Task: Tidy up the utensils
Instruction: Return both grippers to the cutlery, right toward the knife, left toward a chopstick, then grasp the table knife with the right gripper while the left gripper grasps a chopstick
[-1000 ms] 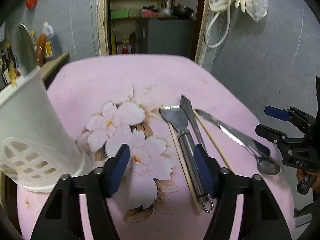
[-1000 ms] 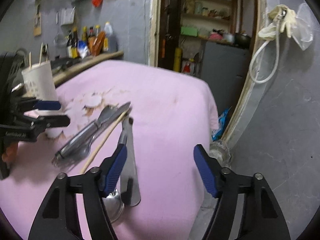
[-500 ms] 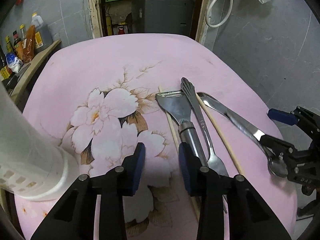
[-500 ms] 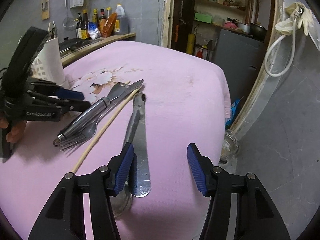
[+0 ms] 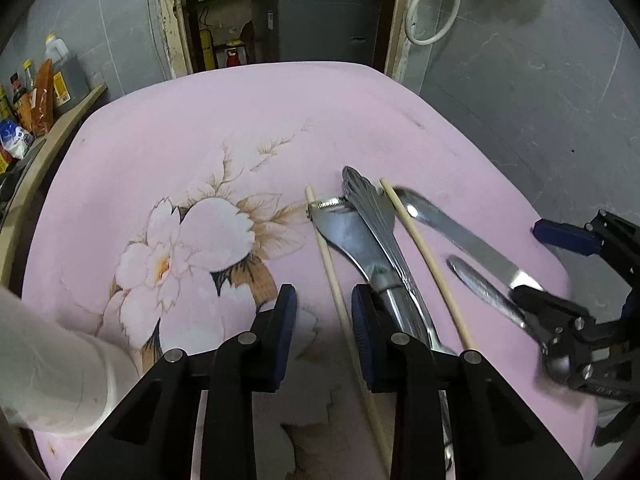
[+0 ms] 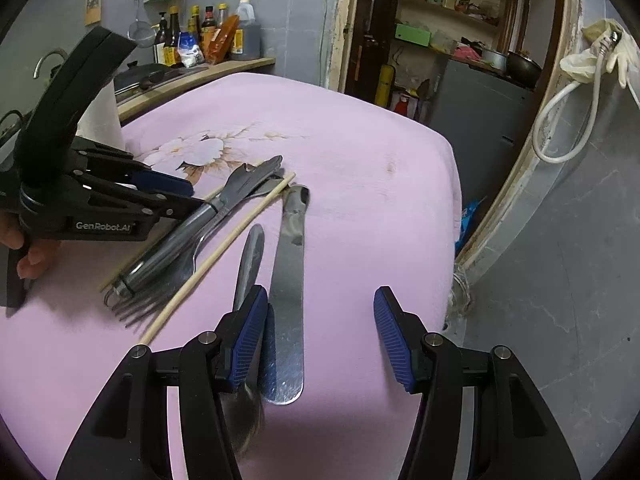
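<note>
Utensils lie on the pink flowered cloth: a peeler [image 5: 352, 236], a fork [image 5: 372, 208], two wooden chopsticks [image 5: 332, 276], a knife [image 5: 460, 236] and a spoon [image 5: 484, 292]. My left gripper [image 5: 324, 336] is narrowly open around the left chopstick, just left of the peeler's handle. My right gripper [image 6: 320, 340] is open with the knife [image 6: 290, 292] between its fingers and the spoon [image 6: 250, 260] under its left finger. The white utensil holder [image 5: 48, 372] stands at the lower left.
The table's right edge drops to a grey floor [image 6: 560, 280]. A wooden counter with bottles [image 6: 208, 40] runs along the far left. A doorway with shelves [image 5: 280, 8] lies beyond the table. The left gripper's body shows in the right wrist view [image 6: 92, 196].
My left gripper narrowed from wide open and moved forward over the left chopstick. My right gripper moved forward over the knife, and the spoon shifted under its left finger.
</note>
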The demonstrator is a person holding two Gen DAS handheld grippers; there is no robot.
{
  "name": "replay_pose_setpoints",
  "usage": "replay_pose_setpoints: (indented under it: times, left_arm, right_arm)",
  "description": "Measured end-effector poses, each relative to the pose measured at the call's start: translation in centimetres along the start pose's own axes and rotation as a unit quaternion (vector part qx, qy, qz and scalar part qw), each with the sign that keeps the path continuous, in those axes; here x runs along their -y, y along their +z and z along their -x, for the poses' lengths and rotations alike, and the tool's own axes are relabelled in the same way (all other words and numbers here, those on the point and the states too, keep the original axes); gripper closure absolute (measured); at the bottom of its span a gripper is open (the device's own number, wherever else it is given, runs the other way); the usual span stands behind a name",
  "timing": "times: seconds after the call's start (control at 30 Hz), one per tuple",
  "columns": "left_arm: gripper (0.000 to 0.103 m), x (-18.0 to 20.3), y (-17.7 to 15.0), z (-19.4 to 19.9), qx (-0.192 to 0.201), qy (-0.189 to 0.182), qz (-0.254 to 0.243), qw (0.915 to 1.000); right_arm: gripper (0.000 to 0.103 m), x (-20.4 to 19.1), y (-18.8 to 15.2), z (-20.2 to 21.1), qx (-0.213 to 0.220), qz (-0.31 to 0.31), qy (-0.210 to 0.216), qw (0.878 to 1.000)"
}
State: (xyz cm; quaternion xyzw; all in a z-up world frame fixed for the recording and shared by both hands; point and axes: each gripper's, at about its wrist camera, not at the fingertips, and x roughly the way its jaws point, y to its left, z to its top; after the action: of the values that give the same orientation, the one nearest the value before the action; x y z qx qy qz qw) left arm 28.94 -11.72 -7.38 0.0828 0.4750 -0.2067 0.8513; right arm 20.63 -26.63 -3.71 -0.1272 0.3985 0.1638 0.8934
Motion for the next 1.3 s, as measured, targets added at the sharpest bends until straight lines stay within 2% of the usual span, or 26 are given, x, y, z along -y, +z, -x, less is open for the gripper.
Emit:
replay_pose_setpoints:
  times: [0.1,0.17,0.27,0.33,0.5,0.57,0.77,0.87,1.0,1.17,1.23,1.3]
  left_arm:
    - [0.083,0.3,0.8,-0.3,-0.010,0.007,-0.007,0.9999]
    - [0.091,0.5,1.1,-0.4,-0.017,0.007,-0.013,0.9997]
    - [0.097,1.1,1.5,-0.6,-0.023,0.009,-0.027,0.9993]
    - [0.097,1.1,1.3,-0.5,-0.019,0.012,-0.031,0.9993]
    - [0.101,0.3,0.7,-0.2,-0.013,0.006,-0.007,0.9999]
    - [0.101,-0.1,0.5,0.0,-0.010,0.009,0.003,0.9999]
    - [0.101,-1.1,-1.0,1.6,-0.012,0.015,0.019,0.9996]
    - [0.100,-1.2,-1.2,1.8,-0.024,0.014,0.010,0.9996]
    - [0.100,-1.0,-0.9,1.4,-0.048,0.014,-0.012,0.9987]
    - [0.099,-0.3,0.1,0.9,-0.073,0.022,-0.042,0.9962]
    - [0.100,-0.5,0.2,0.9,-0.072,0.018,-0.037,0.9965]
    - [0.100,-0.7,0.0,1.1,-0.059,0.016,-0.025,0.9978]
  right_arm:
    - [0.049,-0.1,1.0,-1.1,-0.010,-0.004,0.010,1.000]
    - [0.049,-0.1,1.7,-1.8,-0.018,-0.010,0.015,1.000]
    - [0.049,-0.1,2.8,-3.1,-0.032,-0.015,0.019,0.999]
    - [0.057,-0.3,3.2,-3.7,-0.036,-0.011,0.023,0.999]
    - [0.084,0.1,3.0,-3.5,-0.037,-0.016,0.042,0.998]
    - [0.088,0.0,2.8,-3.4,-0.037,-0.017,0.042,0.998]
    - [0.088,0.2,2.7,-2.9,-0.036,-0.020,0.045,0.998]
    - [0.087,0.0,3.1,-3.3,-0.045,-0.012,0.044,0.998]
    - [0.078,0.2,4.1,-4.4,-0.063,-0.015,0.056,0.996]
    - [0.077,0.5,5.2,-5.6,-0.086,-0.024,0.074,0.993]
    - [0.077,0.4,5.4,-5.8,-0.089,-0.021,0.070,0.993]
    - [0.089,0.1,5.1,-5.5,-0.083,-0.012,0.063,0.994]
